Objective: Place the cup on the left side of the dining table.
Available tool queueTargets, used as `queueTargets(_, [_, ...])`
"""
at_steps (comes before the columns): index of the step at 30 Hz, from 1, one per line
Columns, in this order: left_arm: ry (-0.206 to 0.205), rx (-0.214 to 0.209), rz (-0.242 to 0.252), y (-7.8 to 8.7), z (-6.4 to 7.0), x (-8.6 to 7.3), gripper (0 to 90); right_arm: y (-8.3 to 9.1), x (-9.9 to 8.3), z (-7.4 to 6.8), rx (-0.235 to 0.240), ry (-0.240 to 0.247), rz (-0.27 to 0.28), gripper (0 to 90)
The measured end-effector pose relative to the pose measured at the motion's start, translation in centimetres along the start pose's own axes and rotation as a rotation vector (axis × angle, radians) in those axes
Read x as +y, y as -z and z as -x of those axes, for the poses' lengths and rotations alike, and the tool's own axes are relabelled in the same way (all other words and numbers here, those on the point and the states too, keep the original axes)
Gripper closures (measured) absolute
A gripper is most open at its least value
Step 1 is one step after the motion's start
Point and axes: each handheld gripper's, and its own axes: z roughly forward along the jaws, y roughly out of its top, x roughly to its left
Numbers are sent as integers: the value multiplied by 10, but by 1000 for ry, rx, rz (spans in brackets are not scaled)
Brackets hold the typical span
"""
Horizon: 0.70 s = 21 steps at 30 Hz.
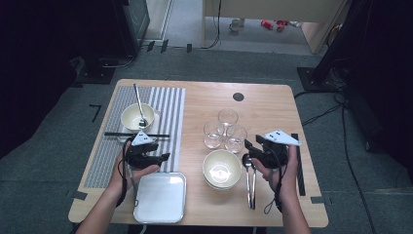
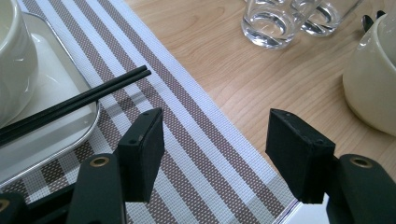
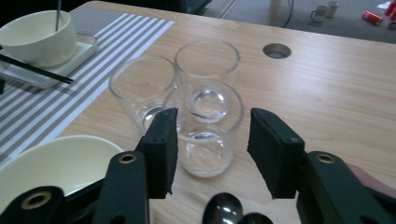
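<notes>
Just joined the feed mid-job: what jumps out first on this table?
Three clear glasses cluster at the table's middle, with the open right gripper aimed at the nearest. Cream bowls sit stacked in front of them, two spoons beside. On the striped placemat at left, black chopsticks lie across a tray holding another bowl.

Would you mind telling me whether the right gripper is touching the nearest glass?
Apart. In the right gripper view the right gripper has its jaws open, and the nearest glass stands beyond them on the table, with bare wood showing between glass and pads.
</notes>
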Motion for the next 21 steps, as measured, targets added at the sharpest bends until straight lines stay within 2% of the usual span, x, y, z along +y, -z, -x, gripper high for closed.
queueTargets(11, [-6, -4, -5, -1, 2, 0, 377, -30, 16, -29, 81, 66, -40, 605])
queueTargets(21, [0, -5, -4, -2, 1, 0, 376, -59, 28, -42, 147, 122, -72, 652])
